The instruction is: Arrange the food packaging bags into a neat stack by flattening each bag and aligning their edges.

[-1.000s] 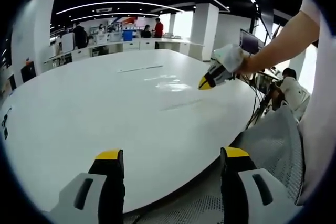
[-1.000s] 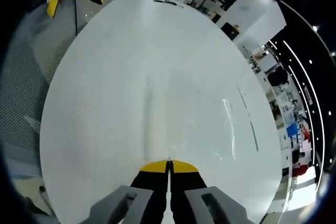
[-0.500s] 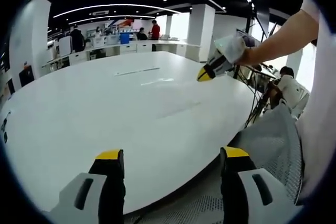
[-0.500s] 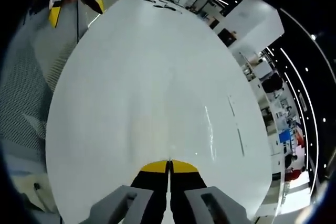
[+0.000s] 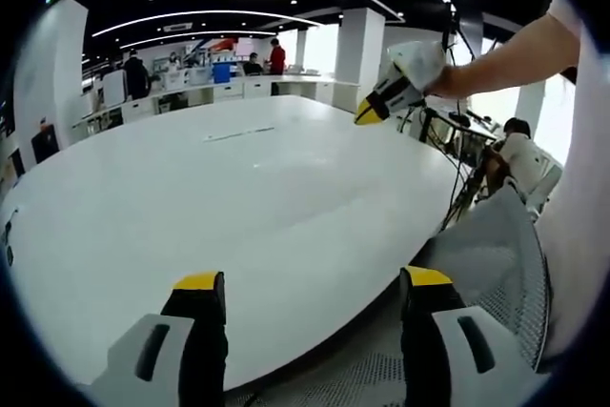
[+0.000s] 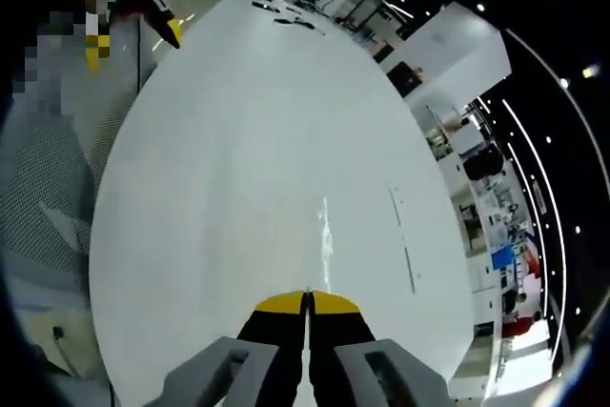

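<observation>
Left gripper (image 5: 310, 293) hangs spread at the table (image 5: 191, 197) edge; our right gripper (image 6: 307, 300) is pressed together, holding nothing, above it. We see no bags anywhere, so reaching blindly risks striking the tabletop.

Broad white table (image 5: 238, 197), grey mesh chair (image 5: 496, 264) beside it — distant desks (image 5: 219, 83), white pillars (image 5: 367, 54)

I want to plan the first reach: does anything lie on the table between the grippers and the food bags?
No bags appear in either view, so no path can be judged. The white table looks bare ahead of the open left gripper and the shut right gripper.
</observation>
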Demonstrator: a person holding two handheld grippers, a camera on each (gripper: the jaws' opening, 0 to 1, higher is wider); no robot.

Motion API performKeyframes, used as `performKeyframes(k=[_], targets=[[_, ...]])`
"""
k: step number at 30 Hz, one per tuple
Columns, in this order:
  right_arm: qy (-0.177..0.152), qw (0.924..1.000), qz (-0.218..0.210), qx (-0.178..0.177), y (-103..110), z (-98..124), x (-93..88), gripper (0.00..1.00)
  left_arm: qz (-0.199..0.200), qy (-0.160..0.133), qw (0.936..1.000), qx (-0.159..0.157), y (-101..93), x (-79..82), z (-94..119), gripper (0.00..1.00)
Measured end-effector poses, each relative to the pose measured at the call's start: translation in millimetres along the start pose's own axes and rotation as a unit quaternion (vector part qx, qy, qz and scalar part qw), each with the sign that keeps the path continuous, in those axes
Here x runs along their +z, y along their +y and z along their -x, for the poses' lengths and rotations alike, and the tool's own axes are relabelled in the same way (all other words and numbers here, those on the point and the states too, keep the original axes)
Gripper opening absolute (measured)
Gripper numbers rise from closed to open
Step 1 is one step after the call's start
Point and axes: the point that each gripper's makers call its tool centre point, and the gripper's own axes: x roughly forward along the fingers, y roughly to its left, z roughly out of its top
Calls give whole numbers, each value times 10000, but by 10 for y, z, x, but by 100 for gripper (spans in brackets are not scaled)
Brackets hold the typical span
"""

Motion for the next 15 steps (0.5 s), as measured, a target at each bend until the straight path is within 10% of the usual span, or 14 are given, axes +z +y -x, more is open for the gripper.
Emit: performKeyframes(k=[15], targets=[[-151, 9998, 100, -12, -52, 189, 233, 0, -87, 68, 9999, -89, -26, -46, -15, 73]])
